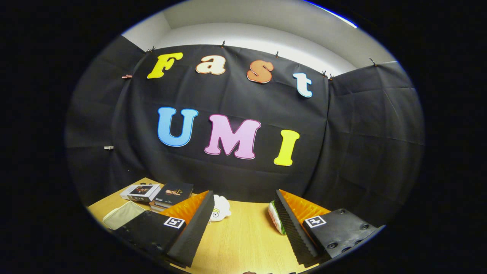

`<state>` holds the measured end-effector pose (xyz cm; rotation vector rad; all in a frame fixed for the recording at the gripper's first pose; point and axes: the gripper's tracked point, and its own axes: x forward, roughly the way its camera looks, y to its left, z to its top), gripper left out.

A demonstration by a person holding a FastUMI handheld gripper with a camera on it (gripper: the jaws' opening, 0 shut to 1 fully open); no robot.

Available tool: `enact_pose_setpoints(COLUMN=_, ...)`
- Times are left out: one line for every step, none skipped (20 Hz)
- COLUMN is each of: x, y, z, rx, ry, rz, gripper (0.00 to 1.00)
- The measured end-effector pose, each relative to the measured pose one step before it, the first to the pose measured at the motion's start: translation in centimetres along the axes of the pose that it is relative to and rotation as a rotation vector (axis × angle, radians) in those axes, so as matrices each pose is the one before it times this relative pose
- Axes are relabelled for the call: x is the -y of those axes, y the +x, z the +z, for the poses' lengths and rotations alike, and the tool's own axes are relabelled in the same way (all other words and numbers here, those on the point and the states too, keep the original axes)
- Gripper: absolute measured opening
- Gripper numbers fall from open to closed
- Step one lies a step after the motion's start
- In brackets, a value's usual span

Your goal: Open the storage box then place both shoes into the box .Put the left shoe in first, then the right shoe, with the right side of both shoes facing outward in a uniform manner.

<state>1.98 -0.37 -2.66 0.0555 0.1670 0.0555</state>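
Note:
My gripper (243,196) is open, held level above a wooden table (243,236) and pointing at the booth's back wall. Nothing is between its fingers. Past the left finger (196,224), a white rounded object (220,208) with a yellow-green mark lies on the table, partly hidden by that finger. Against the inner side of the right finger (291,224), a white object (274,217) with green and red edging peeks out. Too little of either shows to tell whether they are the shoes.
A stack of books (173,193) and a white boxed book (140,192) lie at the table's far left, beyond the left finger. A pale flat pouch (121,215) lies nearer, beside them. The black cloth wall closes the table's far edge.

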Motion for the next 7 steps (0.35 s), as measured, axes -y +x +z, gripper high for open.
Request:
enact_pose_setpoints(x=0.292, y=0.184, z=-0.022, rx=-0.00119, ry=0.00069, rz=0.00469, gripper=0.98)
enact_pose_setpoints(x=0.364, y=0.121, z=-0.092, rx=-0.00176, ry=0.00277, rz=0.00503, gripper=0.98)
enact_pose_setpoints(x=0.393, y=0.223, z=-0.167, rx=-0.00326, ry=0.00447, rz=0.00402, gripper=0.98)
enact_pose_setpoints(x=0.454, y=0.171, z=-0.291, rx=-0.00599, ry=0.00548, rz=0.0026, gripper=0.98)
enact_pose_setpoints(x=0.512, y=0.151, z=-0.115, rx=-0.00348, ry=0.00601, rz=0.00066, gripper=0.98)
enact_pose_setpoints(x=0.589, y=0.202, z=-0.181, rx=-0.0056, ry=0.00632, rz=-0.00152, gripper=0.98)
enact_pose_setpoints(x=0.566, y=0.138, z=-0.203, rx=-0.00535, ry=0.00673, rz=-0.0002, gripper=0.98)
